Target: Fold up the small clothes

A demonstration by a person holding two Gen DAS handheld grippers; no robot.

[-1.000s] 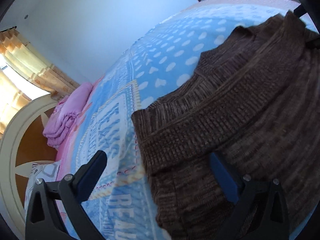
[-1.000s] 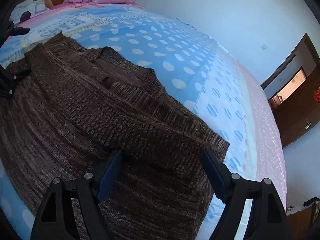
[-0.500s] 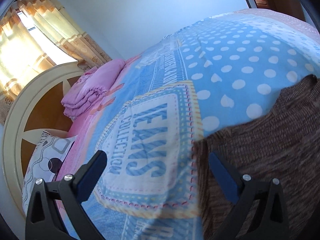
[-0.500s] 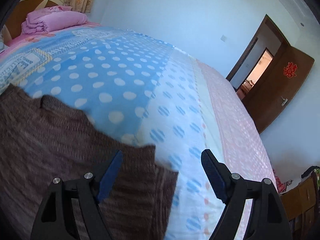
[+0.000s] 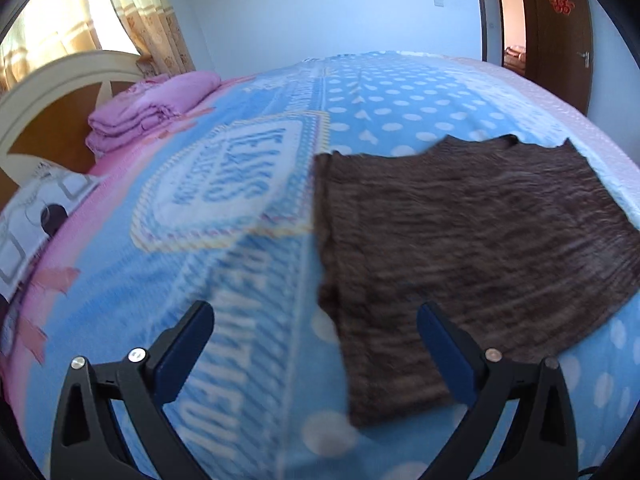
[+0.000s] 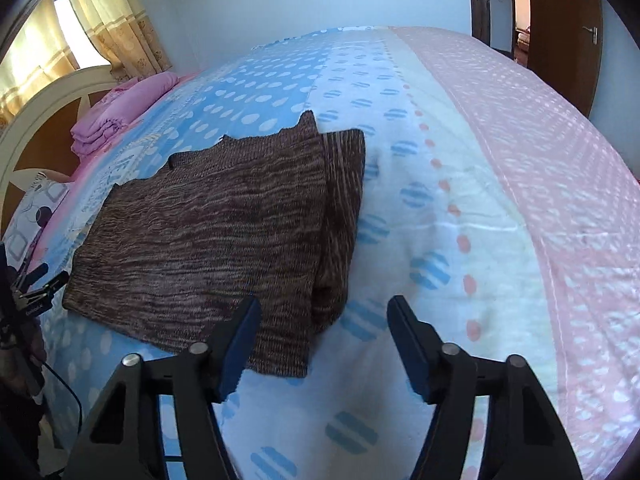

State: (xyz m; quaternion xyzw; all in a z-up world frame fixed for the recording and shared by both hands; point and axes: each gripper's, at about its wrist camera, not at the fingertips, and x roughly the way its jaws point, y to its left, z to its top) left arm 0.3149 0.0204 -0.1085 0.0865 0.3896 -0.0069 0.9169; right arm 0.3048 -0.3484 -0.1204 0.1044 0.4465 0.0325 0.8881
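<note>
Two grippers: left gripper (image 5: 314, 332) and right gripper (image 6: 324, 330), both spread wide, nothing between the fingers, raised clear of the fabric; probably parked so, to let the fold settle and show the whole garment.
Left gripper aim: nearest over the near left corner of the brown knit sweater (image 5: 460, 240), one finger over bare cover, the other over the knit; a likely stance for taking that edge.
Right gripper aim: straddling the near right corner of the brown knit sweater (image 6: 208, 240), one finger above the knit, the other above pale cover.
Sweater position: flat on the bedspread (image 6: 460, 208), toward the near edge, roughly rectangular.
Sweater layering: a narrower strip peeking from under the right edge, seemingly a sleeve or side tucked beneath to square the shape.
Task stage: judged partly folded, with a further halving still possible.
Risk: loose knit apt to drag or bunch if only one corner goes up.
Farther left: folded pink bedding (image 5: 148, 112) stacked beside the headboard (image 5: 44, 92), well apart from the work.
Farthest: curtains (image 5: 148, 20) and wooden door (image 5: 556, 32).
</note>
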